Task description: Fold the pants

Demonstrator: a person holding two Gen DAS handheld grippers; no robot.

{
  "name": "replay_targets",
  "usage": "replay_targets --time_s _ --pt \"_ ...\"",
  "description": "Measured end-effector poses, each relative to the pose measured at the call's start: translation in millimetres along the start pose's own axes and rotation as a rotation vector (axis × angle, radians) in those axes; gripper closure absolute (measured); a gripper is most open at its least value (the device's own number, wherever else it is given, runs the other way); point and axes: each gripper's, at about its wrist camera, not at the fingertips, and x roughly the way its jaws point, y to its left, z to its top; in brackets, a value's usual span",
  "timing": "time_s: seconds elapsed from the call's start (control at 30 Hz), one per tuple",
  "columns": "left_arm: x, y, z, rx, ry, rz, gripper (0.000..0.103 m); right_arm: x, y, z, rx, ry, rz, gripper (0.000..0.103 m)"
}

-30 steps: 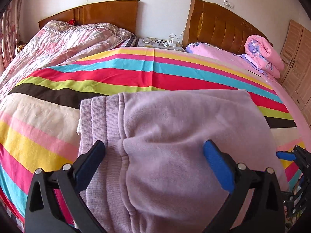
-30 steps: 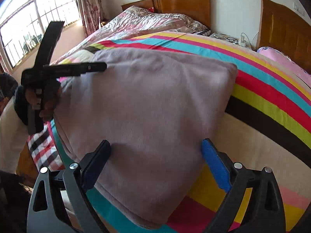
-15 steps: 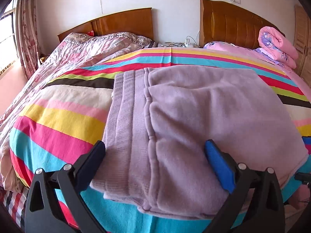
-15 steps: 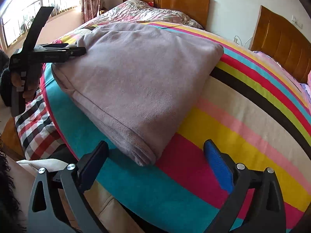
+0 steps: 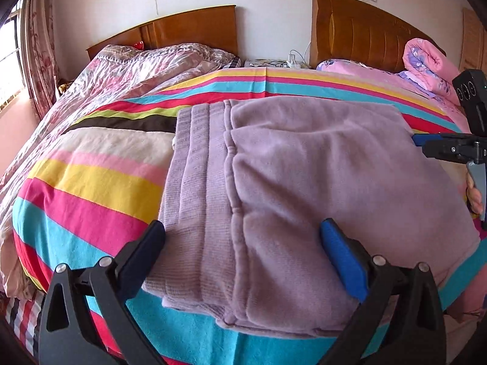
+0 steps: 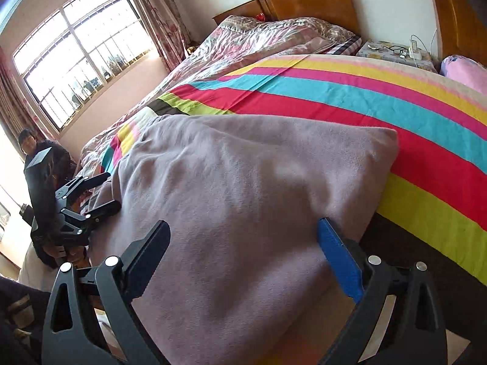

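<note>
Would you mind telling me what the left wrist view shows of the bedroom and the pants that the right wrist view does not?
Only the left wrist view shows the ribbed waistband of the pants and the rolled pink quilt by the right headboard.

Only the right wrist view shows the window and a pair of glasses on the nightstand.

Both show the folded lilac pants lying on the striped bedspread, the floral quilt on the far bed, and both tools with jaws open: the left gripper and the right gripper.

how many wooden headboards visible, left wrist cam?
2. One headboard stands behind the floral quilt at back left; the other headboard stands behind the pink bedding at back right. Neither looks hidden.
</note>
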Motion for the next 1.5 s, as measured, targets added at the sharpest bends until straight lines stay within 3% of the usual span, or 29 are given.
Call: replay_targets --time_s 0.03,0.1,0.17,0.23,0.33,0.37,0.43,0.6,0.77,0.8,0.87,1.03,1.13,1.23,1.27,1.33,1.4,1.43,1.5 --pt "1.3 3.0 -0.1 -0.007 0.006 -0.007 0.001 -5.7 -2.4 8.1 0.014 -0.041 -0.033 0.01" --pt "5.5 7.7 -1.1 -0.028 0.021 -0.031 0.001 -9.1 -11.8 24.3 0.055 -0.091 0.033 0.01" --pt "7.3 8.9 -2.0 -0.036 0.021 -0.037 0.001 5.2 -19.0 35.9 0.056 -0.061 0.062 0.009" --pt "7.6 8.9 -2.2 -0.035 0.018 -0.038 0.001 26.8 -33.9 43.6 0.038 -0.001 -0.056 0.009" --pt "7.0 9.0 -3.4 -0.035 0.014 -0.039 0.001 26.9 -57.7 54.7 0.136 -0.065 -0.044 0.01" --pt "6.1 9.4 -2.8 -0.037 0.014 -0.037 0.001 22.8 -55.7 57.9 0.157 -0.08 -0.093 0.009" --pt "-1.1 10.7 -1.2 -0.05 0.002 -0.031 0.001 11.7 -40.3 57.3 0.14 -0.087 -0.108 0.009" --pt "-40.8 9.4 14.5 -0.075 -0.103 -0.092 0.002 -27.0 33.9 19.5 -0.026 -0.099 -0.088 0.009" --pt "-18.3 -19.5 31.9 0.049 -0.089 -0.075 0.002 -21.8 79.7 -28.7 -0.078 -0.053 -0.223 0.009" --pt "-9.7 -22.1 30.8 0.06 -0.064 -0.085 0.002 -16.3 84.5 -37.8 -0.091 -0.029 -0.252 0.009" --pt "6.5 -25.4 20.1 0.094 -0.016 -0.032 0.002 -2.7 88.9 -54.7 -0.121 0.034 -0.315 0.009" --pt "-15.4 -13.3 4.8 0.081 -0.07 0.002 0.002 -26.5 96.7 -66.9 -0.124 0.005 -0.368 0.009" --pt "-41.5 -1.2 -1.0 0.034 -0.107 -0.017 0.002 -44.8 111.8 -74.7 -0.139 -0.043 -0.334 0.009" --pt "-26.8 -0.1 -17.0 0.063 -0.039 0.034 0.001 -29.2 107.9 -91.0 -0.143 0.022 -0.382 0.008" --pt "-17.8 1.8 -23.5 0.057 -0.004 0.034 0.001 -25.1 104.9 -96.6 -0.138 0.034 -0.388 0.008" --pt "-19.8 11.4 -30.2 -0.008 -0.021 -0.007 0.001 -32.8 98.3 -101.4 -0.087 0.011 -0.361 0.008" --pt "-28.3 14.7 -29.3 -0.037 -0.02 0.021 0.001 -48.9 97.5 -100.1 -0.068 0.004 -0.382 0.008" --pt "-36.9 15.4 -28.7 -0.051 -0.037 0.069 0.001 -59.6 99.8 -100.3 -0.082 -0.013 -0.407 0.008" --pt "-59.6 14.1 -26.0 -0.066 -0.072 0.238 0.001 -83.5 103.8 -101.2 -0.09 -0.046 -0.448 0.008"
